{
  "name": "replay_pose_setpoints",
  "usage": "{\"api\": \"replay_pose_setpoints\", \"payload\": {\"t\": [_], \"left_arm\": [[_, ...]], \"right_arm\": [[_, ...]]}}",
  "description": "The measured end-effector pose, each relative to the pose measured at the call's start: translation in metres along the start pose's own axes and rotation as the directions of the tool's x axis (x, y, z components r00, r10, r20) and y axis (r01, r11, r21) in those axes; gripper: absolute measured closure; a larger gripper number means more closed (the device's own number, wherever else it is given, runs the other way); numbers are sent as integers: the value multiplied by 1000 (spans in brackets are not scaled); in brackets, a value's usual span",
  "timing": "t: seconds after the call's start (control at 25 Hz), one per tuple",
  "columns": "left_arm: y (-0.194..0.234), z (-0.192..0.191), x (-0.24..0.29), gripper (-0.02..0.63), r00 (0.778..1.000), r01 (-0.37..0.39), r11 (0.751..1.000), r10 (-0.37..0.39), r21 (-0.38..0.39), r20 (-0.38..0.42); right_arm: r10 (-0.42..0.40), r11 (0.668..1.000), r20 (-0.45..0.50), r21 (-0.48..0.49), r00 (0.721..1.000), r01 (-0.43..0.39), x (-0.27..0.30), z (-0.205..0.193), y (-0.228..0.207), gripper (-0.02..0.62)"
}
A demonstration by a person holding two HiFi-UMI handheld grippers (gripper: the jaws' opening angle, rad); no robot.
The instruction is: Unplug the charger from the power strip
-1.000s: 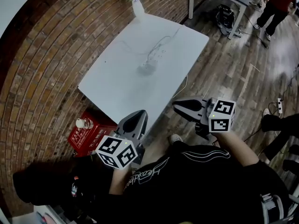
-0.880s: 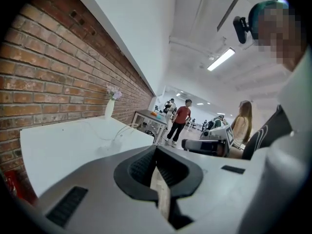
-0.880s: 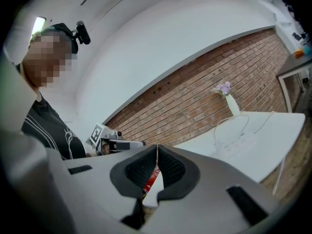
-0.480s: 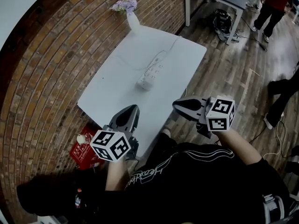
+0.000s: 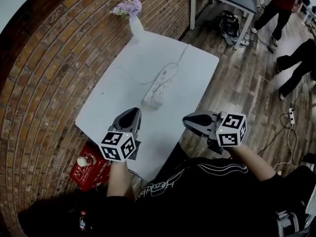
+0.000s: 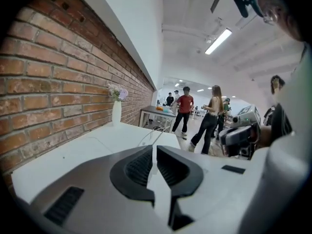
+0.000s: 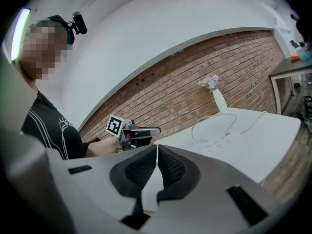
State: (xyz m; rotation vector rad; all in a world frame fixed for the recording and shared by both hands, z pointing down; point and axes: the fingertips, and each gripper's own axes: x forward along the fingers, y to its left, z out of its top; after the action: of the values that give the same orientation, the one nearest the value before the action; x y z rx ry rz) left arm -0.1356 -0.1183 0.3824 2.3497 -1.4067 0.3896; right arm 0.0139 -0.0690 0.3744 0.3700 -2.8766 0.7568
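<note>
1. The power strip (image 5: 160,85) lay flat on the white table (image 5: 111,105), and the charger (image 5: 151,101), a white block, was plugged in at the strip's end nearest me.
2. My left gripper (image 5: 134,111) was closed, jaws pressed together with nothing between them. It hung near that same end of the power strip, not touching it.
3. My right gripper (image 5: 186,118) was closed and empty too, on the power strip's right and nearer me, well apart from it.
4. A thin white cable (image 5: 183,53) ran away from the power strip's far end.
5. A vase of flowers (image 5: 134,26) stood beyond the power strip's far end.
</note>
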Motion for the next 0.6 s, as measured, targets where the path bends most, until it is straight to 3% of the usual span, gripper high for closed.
{"api": "replay_pose_setpoints", "payload": {"t": [0.2, 0.6], "left_arm": [[36, -19, 44, 588, 997, 72, 995, -73, -76, -19], [88, -72, 126, 450, 978, 142, 967, -171, -212, -123]], "right_arm": [[-20, 998, -23, 65, 1000, 22, 26, -5, -29, 597], [-28, 986, -77, 160, 997, 40, 67, -23, -76, 597]]}}
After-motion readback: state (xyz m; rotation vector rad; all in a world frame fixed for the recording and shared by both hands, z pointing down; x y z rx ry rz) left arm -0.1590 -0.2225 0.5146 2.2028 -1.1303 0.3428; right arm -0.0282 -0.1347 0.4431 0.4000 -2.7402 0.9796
